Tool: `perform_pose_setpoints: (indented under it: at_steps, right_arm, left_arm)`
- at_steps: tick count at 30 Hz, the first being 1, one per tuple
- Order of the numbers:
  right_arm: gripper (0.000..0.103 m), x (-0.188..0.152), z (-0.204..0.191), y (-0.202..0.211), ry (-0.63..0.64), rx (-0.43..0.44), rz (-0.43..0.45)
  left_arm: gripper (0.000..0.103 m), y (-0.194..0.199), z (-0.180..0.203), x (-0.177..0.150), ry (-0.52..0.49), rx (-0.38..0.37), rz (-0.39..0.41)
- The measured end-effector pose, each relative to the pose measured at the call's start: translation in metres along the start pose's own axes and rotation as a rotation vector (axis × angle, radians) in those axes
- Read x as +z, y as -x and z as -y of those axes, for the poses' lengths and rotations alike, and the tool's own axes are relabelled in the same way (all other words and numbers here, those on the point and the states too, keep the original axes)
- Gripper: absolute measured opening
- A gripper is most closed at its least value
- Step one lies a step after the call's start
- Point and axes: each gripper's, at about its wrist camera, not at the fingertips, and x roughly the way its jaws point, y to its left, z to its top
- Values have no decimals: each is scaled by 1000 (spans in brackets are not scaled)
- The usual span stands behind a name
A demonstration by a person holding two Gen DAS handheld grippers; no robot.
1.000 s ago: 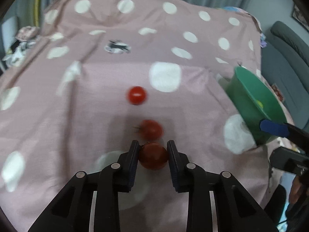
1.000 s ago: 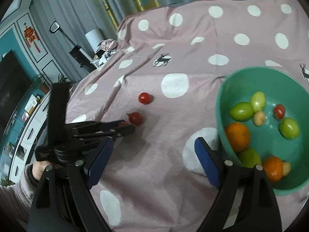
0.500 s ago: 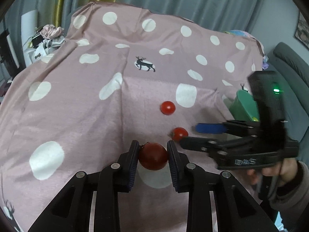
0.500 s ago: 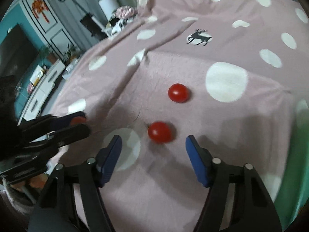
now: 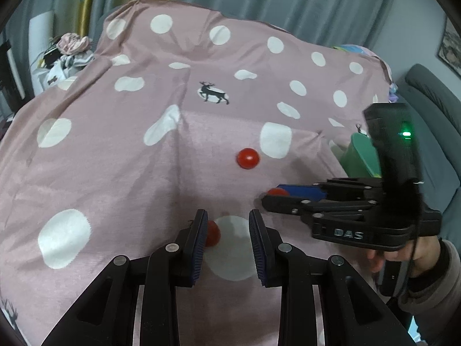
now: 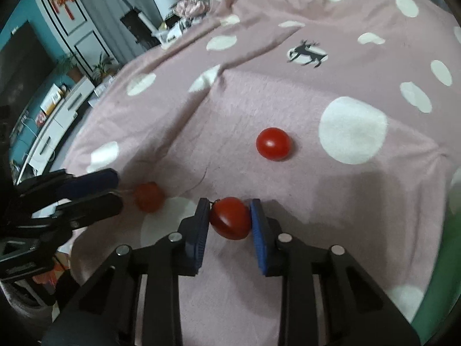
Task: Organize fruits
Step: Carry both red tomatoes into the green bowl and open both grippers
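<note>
- The right gripper [image 6: 229, 219] is seen clamped on a smooth, glossy cherry tomato [image 6: 230, 217]; the ribbed blue pads [image 6: 257, 230] press it from both sides, low over the cloth.
- The left gripper [image 5: 227, 230] is held with its jaws parted; a second red tomato [image 5: 211, 233] is seen against the inner face of its left finger, partly hidden by it. Whether this fruit rests on the cloth cannot be told.
- In the right wrist view the same fruit [image 6: 148, 196] appears blurred, just in front of the left gripper's black fingertips [image 6: 100, 190].
- A third round, shiny tomato [image 6: 273, 143] lies free on the cloth, well ahead of both grippers and near a large white dot.
- The surface is covered by a soft, fuzzy pink blanket [image 5: 115, 155] printed with white dots and a dark deer figure [image 5: 213, 93], creased into folds.
- A smooth green plastic bowl [image 5: 358, 155] is partly visible behind the right gripper's black matte body.
</note>
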Motion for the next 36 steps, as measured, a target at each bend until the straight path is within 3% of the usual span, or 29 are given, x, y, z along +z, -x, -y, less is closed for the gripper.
perform_pose_setpoints:
  at_steps: [6, 10, 13, 20, 30, 36]
  right_arm:
    - [29, -19, 11, 47, -49, 7, 94]
    - [29, -36, 17, 71, -80, 21, 135]
    - [29, -50, 18, 81, -97, 43, 148]
    - [29, -61, 25, 81, -136, 77, 156]
    - [29, -61, 28, 81, -135, 109, 163]
    - [29, -62, 31, 82, -141, 112, 169]
  left_arm:
    - [30, 2, 11, 3, -38, -2, 1]
    - [30, -12, 13, -3, -92, 76, -47]
    - [30, -20, 12, -7, -95, 79, -69]
    - [30, -53, 10, 3, -141, 141, -124]
    - [30, -80, 19, 16, -171, 126, -171]
    - [27, -77, 23, 11, -173, 123, -175]
